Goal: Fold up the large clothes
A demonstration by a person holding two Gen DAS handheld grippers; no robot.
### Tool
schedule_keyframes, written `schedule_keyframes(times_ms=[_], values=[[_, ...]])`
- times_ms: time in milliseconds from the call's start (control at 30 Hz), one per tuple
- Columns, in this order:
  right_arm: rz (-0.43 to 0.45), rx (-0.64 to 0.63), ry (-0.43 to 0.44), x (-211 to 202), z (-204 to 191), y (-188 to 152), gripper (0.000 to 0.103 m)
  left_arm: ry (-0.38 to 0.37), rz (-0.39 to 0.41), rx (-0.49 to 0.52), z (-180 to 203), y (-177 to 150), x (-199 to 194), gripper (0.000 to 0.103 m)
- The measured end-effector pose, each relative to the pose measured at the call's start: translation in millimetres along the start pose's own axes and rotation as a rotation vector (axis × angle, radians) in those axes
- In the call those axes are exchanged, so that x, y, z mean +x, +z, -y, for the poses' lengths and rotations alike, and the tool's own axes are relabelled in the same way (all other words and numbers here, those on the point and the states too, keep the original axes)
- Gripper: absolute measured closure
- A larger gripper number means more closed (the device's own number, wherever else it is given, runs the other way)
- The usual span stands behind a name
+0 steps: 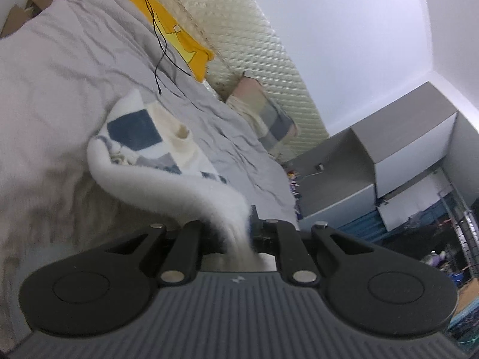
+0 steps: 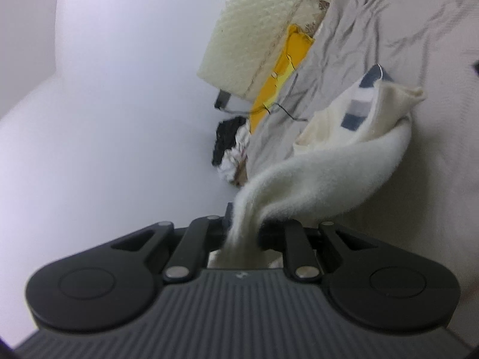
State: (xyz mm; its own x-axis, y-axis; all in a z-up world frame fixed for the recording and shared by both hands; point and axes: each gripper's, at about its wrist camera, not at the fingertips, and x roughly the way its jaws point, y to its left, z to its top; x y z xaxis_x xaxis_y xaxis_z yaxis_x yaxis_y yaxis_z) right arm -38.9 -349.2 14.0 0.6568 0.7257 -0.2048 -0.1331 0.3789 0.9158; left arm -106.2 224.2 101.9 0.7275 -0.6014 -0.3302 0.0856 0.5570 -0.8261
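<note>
A cream fleece garment with blue and grey patches [image 1: 140,137] lies on the grey bed sheet [image 1: 227,131]. One edge of it rises as a twisted white band into my left gripper [image 1: 239,233], which is shut on it. In the right wrist view the same garment [image 2: 344,161] lifts off the sheet [image 2: 374,30] and runs into my right gripper [image 2: 242,230], which is shut on another edge. Both grippers hold the cloth above the bed. The fingertips are hidden by the fleece.
A yellow cloth [image 1: 170,30] and a black cable [image 1: 158,59] lie at the bed's far side by a quilted cream headboard [image 1: 254,48]. A folded patchwork garment [image 1: 269,119] sits further along. Grey cabinets [image 1: 389,155] stand beyond. A black and white cloth heap [image 2: 230,146] lies past the bed's end.
</note>
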Motion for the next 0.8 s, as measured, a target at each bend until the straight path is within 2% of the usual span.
schedule_keyframes(times_ms=[133,200,267,367,467,533,633,733,800], values=[[0.003,0.055,-0.023,-31,3,-29,0.086,-0.022,-0.004,-0.024,-2,-47,-24,0.091],[0.007,0.087,-0.047,-32,8,-30,0.085,-0.030,-0.007,-0.051,-8,-55,-24,0.091],[0.001,0.095,-0.042,-24,11,-23,0.084,-0.032,0.012,-0.031,-10,-53,-15,0.091],[0.012,0.101,-0.025,-3,8,-1,0.082,-0.059,0.073,-0.042,-14,-30,9,0.091],[0.035,0.141,-0.017,38,8,38,0.081,-0.065,0.121,-0.088,-22,11,47,0.091],[0.036,0.102,-0.026,69,8,67,0.081,-0.049,0.161,-0.167,-30,41,78,0.091],[0.039,0.122,-0.066,116,25,105,0.081,-0.015,0.217,-0.188,-36,77,124,0.091],[0.046,0.191,-0.083,154,55,132,0.081,0.084,0.278,-0.130,-43,102,168,0.091],[0.050,0.238,-0.092,174,79,143,0.081,0.119,0.324,-0.122,-57,116,198,0.091]])
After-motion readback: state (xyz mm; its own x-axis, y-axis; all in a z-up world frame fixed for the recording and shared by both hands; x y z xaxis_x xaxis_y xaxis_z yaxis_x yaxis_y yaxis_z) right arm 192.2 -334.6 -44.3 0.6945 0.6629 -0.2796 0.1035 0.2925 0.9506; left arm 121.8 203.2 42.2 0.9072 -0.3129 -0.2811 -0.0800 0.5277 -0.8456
